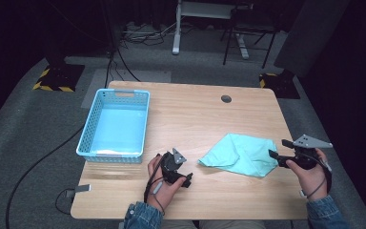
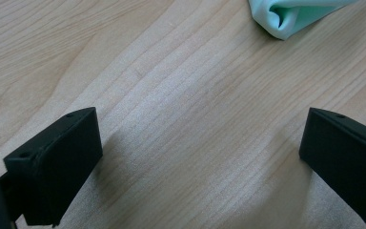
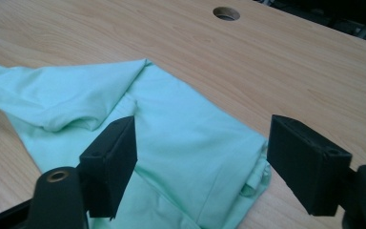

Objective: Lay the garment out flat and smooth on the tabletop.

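A mint green cloth point(image 1: 240, 155) lies loosely folded on the right half of the wooden table point(image 1: 195, 114). My right gripper point(image 1: 279, 148) hovers at the cloth's right edge. In the right gripper view my right gripper point(image 3: 202, 124) is open, and the cloth point(image 3: 52, 90) lies under and between its jaws without being pinched. My left gripper point(image 1: 183, 174) rests low over bare wood near the front edge, left of the cloth. In the left gripper view my left gripper point(image 2: 198, 119) is wide open with nothing between the jaws, and a folded corner of the cloth point(image 2: 290, 14) sits ahead of it.
A light blue plastic basket point(image 1: 88, 129) with nothing in it stands at the table's left side. A round cable hole point(image 1: 226, 98) sits near the far edge, also seen as the hole point(image 3: 226, 13) beyond the cloth. Bare wood lies between basket and cloth.
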`<move>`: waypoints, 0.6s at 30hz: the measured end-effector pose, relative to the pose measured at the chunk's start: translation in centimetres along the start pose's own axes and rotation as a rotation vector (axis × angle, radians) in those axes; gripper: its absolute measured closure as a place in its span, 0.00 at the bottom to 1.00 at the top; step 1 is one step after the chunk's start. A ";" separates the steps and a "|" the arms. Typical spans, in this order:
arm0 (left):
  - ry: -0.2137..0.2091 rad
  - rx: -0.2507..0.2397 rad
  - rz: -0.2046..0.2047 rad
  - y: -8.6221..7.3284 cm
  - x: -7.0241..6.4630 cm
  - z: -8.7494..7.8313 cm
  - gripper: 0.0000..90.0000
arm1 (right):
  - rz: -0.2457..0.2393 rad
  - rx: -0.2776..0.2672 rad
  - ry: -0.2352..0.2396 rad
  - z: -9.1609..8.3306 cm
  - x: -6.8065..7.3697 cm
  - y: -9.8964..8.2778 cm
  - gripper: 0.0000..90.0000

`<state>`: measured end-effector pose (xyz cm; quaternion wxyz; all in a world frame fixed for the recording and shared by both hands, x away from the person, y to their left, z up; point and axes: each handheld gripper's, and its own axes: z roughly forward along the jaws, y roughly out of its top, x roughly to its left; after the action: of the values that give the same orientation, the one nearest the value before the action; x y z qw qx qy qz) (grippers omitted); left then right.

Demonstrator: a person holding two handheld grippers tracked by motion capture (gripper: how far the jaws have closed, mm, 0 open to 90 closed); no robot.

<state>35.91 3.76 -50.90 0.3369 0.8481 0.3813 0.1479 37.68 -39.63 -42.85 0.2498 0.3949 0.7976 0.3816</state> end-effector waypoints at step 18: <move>0.000 0.000 0.000 -0.2 -0.2 -0.2 0.01 | 0.065 0.090 0.021 -0.3 -0.9 -6.8 0.20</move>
<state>35.60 3.77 -50.90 0.3370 0.8480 0.3813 0.1481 35.00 -43.22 -48.08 0.2109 0.4274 0.8032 0.3574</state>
